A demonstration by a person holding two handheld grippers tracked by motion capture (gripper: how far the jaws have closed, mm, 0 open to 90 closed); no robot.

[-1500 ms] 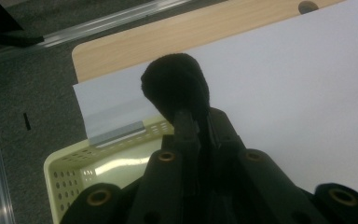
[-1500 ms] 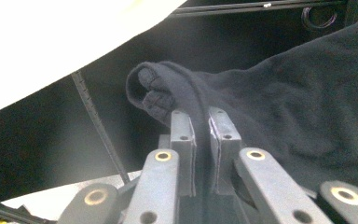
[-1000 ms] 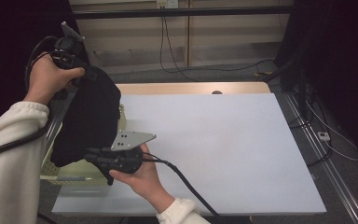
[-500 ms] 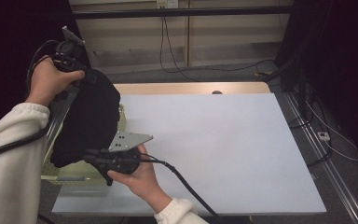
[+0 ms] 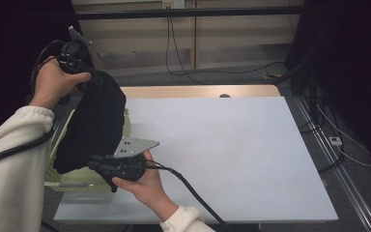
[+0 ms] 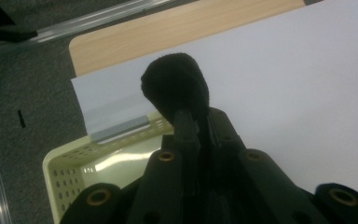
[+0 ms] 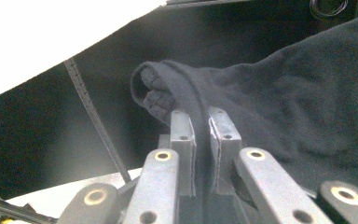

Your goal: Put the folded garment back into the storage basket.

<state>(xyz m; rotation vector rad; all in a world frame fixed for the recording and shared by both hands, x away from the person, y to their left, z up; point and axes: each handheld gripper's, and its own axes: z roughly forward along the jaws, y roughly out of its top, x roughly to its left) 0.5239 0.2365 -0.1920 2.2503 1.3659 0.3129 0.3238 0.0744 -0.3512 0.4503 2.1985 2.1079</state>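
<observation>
While both grippers pinch the black garment (image 5: 94, 128), it hangs above the pale basket (image 5: 72, 181) at the table's (image 5: 222, 154) left edge. Left gripper (image 6: 196, 122) clamps a top fold; right gripper (image 7: 200, 122) clamps a lower hem. Risk: thin cloth may slip from either pinch, dropping one end outside the basket. Basket contents and the garment's type cannot be determined.
</observation>
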